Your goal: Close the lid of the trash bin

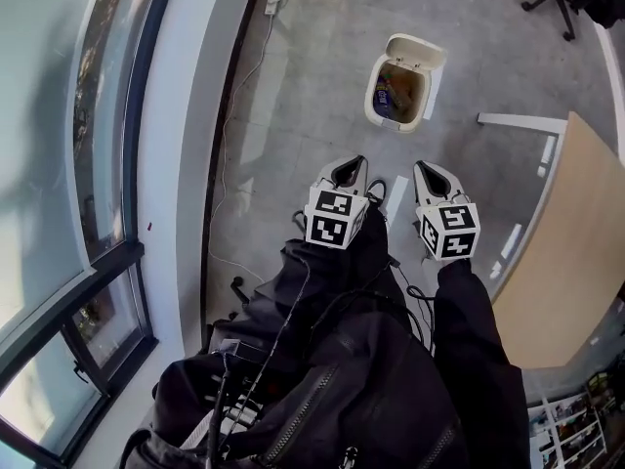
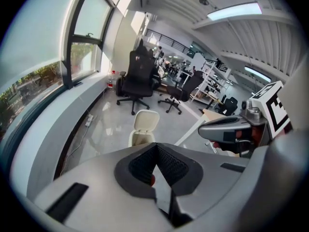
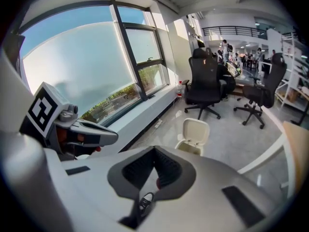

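Arm pose: I see both arms in black sleeves [image 1: 469,311] stretched out in front of the body. The two tools sit side by side and point forward and down at the grey floor [image 1: 312,115].
Left claw: the left gripper [image 1: 349,167], grey with a marker cube at its back, has its ribbed pads pressed together at the tips. I see nothing between them in its own view [image 2: 155,148].
Right claw: the right gripper [image 1: 431,169] is pressed together too, with nothing pinched [image 3: 154,151].
Bin look: the cream plastic trash bin [image 1: 374,91] stands upright. Its hinged cream lid [image 1: 417,52] is flipped up and back, so the mouth is open. From the head view I make out coloured rubbish inside.
Bin place: it stands on the floor between the window wall [image 1: 176,145] and the pale wooden table [image 1: 576,233]. Black office chairs [image 3: 205,88] stand farther off.
Bin against claws: it is ahead of both tools and well apart from them, untouched, roughly between their two lines. Left gripper view: it shows just above the tips, a little left [image 2: 140,138]. Right gripper view: a little right [image 3: 189,148].
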